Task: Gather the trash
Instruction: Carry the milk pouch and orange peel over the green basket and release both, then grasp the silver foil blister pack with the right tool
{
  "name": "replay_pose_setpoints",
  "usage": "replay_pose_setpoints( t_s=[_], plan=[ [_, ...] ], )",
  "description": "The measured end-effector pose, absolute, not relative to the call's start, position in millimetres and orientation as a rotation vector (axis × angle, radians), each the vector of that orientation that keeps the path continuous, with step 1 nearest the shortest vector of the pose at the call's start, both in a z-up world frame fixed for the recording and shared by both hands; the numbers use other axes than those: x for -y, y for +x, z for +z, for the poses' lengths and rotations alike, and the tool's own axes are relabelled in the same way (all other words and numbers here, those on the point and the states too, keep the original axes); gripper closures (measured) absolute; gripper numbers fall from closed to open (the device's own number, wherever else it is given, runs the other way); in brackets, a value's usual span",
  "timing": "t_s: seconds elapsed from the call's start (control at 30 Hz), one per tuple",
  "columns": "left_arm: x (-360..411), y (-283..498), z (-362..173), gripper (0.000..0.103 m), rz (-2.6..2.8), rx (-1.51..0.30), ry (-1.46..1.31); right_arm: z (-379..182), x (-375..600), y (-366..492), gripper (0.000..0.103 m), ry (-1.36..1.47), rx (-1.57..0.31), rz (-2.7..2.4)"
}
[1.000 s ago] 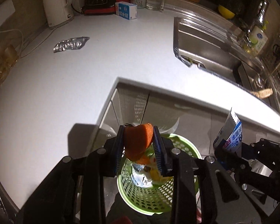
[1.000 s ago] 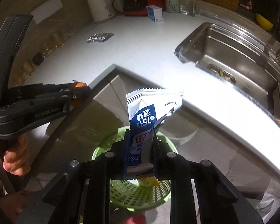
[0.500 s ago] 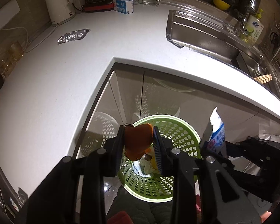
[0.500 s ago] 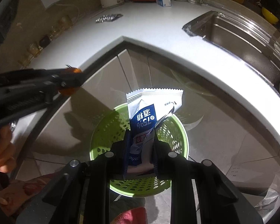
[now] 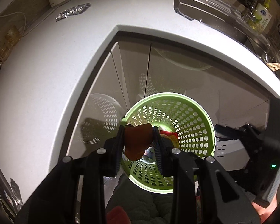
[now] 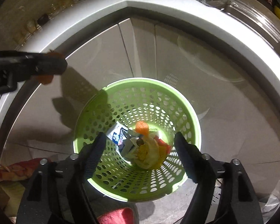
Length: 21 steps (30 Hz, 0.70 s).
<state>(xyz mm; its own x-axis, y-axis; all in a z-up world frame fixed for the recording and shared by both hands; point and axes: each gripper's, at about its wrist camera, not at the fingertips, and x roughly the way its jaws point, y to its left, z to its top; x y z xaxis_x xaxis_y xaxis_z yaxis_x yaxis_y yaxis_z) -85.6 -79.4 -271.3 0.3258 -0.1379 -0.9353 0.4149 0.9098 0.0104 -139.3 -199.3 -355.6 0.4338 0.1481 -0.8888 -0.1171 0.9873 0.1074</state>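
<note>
Now my left tongs (image 5: 139, 143) pinch an orange peel (image 5: 138, 141) above the green perforated bin (image 6: 193, 123); my right tongs (image 6: 139, 150) gape wide over it, a blue-white wrapper (image 6: 119, 135) lying inside, below the white table (image 5: 46, 71).

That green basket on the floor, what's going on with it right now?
A person holding two grippers is dropping trash into the green basket below the white counter. The right gripper is open above it and holds nothing; a blue-and-white packet lies inside with other scraps. The left gripper is shut on an orange peel over the basket's rim, not yet dropped. A foil wrapper lies on the counter.
</note>
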Motion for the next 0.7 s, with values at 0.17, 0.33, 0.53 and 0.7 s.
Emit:
replay_pose_setpoints(
  t_s=[0.17,0.33,0.53,0.7],
  plan=[
    [86,-82,-283,0.074,-0.387,-1.225,0.272,-334,210,-150,0.019,0.004,-1.079,0.113],
    [98,-81,-293,0.073,-0.429,-1.264,0.289,-318,225,-156,0.015,0.01,-1.061,0.061],
    [114,-87,-304,0.032,-0.457,-1.31,0.329,-300,240,-157,0.015,0.007,-1.036,0.012],
    [112,-83,-292,0.02,-0.449,-1.252,0.336,-293,248,-157,0.013,0.011,-1.024,-0.005]
  ],
)
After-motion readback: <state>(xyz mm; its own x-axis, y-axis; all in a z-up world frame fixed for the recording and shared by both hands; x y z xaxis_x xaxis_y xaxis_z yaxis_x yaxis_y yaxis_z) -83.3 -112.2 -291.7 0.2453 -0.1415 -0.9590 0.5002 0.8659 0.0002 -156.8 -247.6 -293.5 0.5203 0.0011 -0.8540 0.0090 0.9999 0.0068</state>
